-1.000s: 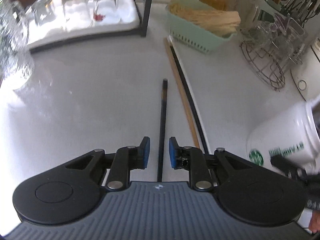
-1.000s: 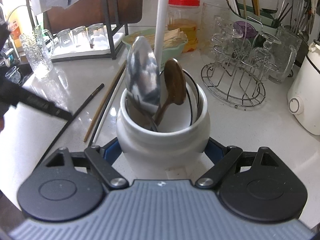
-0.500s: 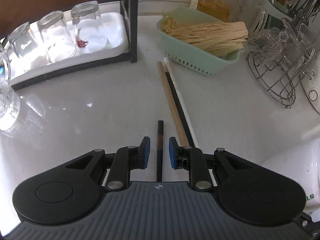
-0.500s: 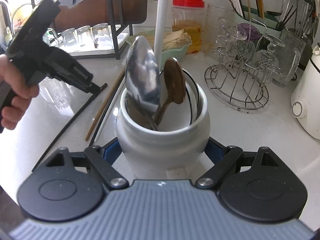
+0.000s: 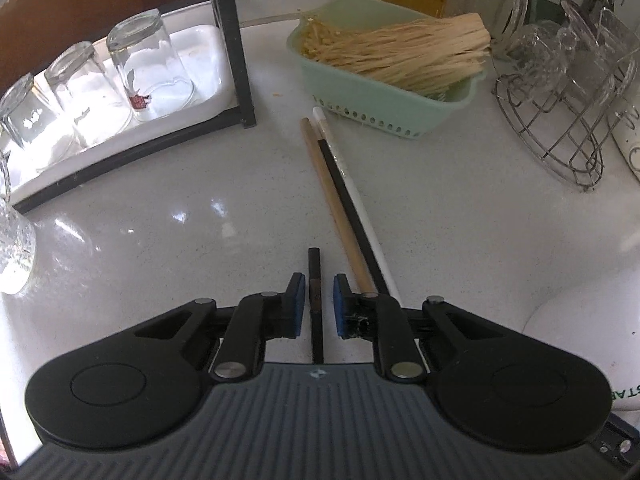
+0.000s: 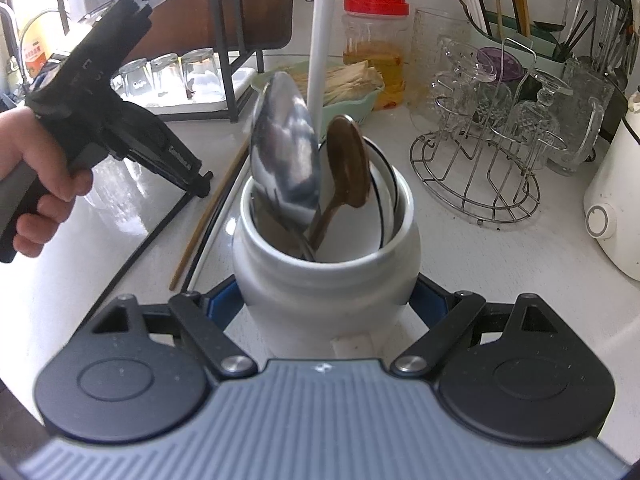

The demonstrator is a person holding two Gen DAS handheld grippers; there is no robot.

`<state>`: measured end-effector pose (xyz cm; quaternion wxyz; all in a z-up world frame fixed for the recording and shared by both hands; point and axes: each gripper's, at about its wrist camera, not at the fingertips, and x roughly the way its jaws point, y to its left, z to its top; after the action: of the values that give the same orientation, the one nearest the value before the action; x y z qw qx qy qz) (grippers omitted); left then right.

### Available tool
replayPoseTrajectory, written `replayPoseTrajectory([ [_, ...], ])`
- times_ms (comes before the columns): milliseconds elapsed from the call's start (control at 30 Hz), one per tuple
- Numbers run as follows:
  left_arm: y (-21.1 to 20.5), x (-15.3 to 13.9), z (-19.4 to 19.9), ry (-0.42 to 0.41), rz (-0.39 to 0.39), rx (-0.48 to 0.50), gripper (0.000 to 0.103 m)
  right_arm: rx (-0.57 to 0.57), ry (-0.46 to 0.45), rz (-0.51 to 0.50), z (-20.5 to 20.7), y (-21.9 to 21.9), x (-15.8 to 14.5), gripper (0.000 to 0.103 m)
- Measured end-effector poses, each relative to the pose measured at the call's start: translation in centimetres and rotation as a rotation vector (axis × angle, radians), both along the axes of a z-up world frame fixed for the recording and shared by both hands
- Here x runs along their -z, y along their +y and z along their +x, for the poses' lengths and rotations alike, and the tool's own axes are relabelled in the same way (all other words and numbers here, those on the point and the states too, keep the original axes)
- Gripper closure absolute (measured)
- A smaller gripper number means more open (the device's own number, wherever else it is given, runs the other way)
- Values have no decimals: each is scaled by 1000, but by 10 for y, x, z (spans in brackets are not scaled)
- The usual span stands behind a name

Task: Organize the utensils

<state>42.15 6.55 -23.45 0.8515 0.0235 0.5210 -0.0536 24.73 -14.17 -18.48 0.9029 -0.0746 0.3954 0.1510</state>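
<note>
The left tool (image 5: 316, 300) is down over the black chopstick (image 5: 315, 280) that lies by itself on the white table (image 5: 168, 208), and its jaws have just been closing in on it. The stick runs straight between the two blue pads (image 5: 297, 305), but there is a sliver of daylight on each side: not pinched yet, by the look of it. Just to the right lie three more sticks side by side, a wooden chopstick (image 5: 326, 184), a second black one (image 5: 344, 196) and a white one (image 5: 362, 200), their far ends just short of the green basket (image 5: 384, 104).

Across the way, the right tool (image 6: 328, 304) is pressed on the white jar (image 6: 324, 280), steadying it. Inside stand a big metal spoon (image 6: 284, 152), a brown wooden spoon (image 6: 346, 164) and a white handle (image 6: 322, 36).

So the step in hand looks like the pick-up of the lone black stick. Next, I'd say, the left jaws need to finish the squeeze near the thick end, lift, then swing across to the jar's mouth. It's crowded in there, so the tip will want the gap beside the spoons.
</note>
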Motion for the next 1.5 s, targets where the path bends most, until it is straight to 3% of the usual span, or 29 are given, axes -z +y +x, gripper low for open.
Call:
replayPoseTrajectory([
  [100,-2,0,0,-3,6,22,95,8,9,-5,2,2,-1,13],
  [433,-10,-8,5,-14,19,96,96,68,-9,2,6,7,1,13],
  [667,-19,-48,-9,-82,3,131,96,68,-26,7,6,6,3,13],
  [1000,-27,-110,-57,-192,-51,7,96,-13,-51,20,7,-3,5,13],
  [1500,-47,-173,-134,-333,-107,-15,96,-64,-103,39,8,-7,9,13],
])
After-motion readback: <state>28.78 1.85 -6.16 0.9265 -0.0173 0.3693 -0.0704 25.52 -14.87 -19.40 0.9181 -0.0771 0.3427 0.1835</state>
